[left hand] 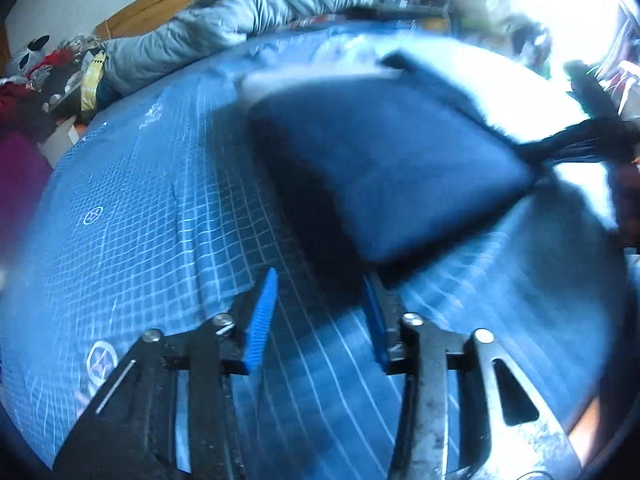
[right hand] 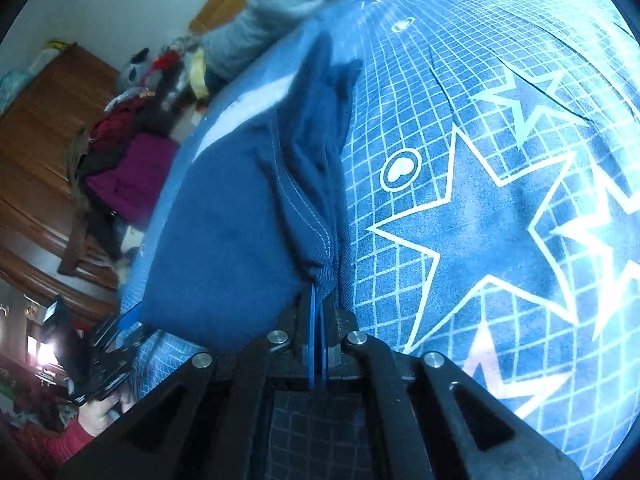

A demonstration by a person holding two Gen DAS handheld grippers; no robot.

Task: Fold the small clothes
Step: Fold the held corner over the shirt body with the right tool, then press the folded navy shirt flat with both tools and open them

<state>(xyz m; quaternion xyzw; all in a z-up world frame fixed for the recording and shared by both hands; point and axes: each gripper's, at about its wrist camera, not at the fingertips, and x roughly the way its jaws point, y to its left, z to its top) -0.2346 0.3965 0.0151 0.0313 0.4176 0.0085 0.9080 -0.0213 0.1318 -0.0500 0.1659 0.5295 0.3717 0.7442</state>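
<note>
Right gripper (right hand: 319,300) clamped on the blue garment's (right hand: 224,232) stitched edge. Left gripper (left hand: 320,312) parted, empty, above the grid-printed bed cover (left hand: 132,200).

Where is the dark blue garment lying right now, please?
The dark blue garment lies on the blue grid-and-star bedspread, its stitched corner pinched in the shut right gripper; in the left wrist view it sits just ahead of the left gripper.

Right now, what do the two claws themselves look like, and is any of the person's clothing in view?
The left claw has black metal linkage arms with silver screw heads and slotted cut-outs, scuffed on one side, and bright blue ribbed pads. The right claw has the same build: black arms, round silver screws, triangular cut-outs, thin blue pads. In the right wrist view, a red sleeve shows behind the other claw.
</note>
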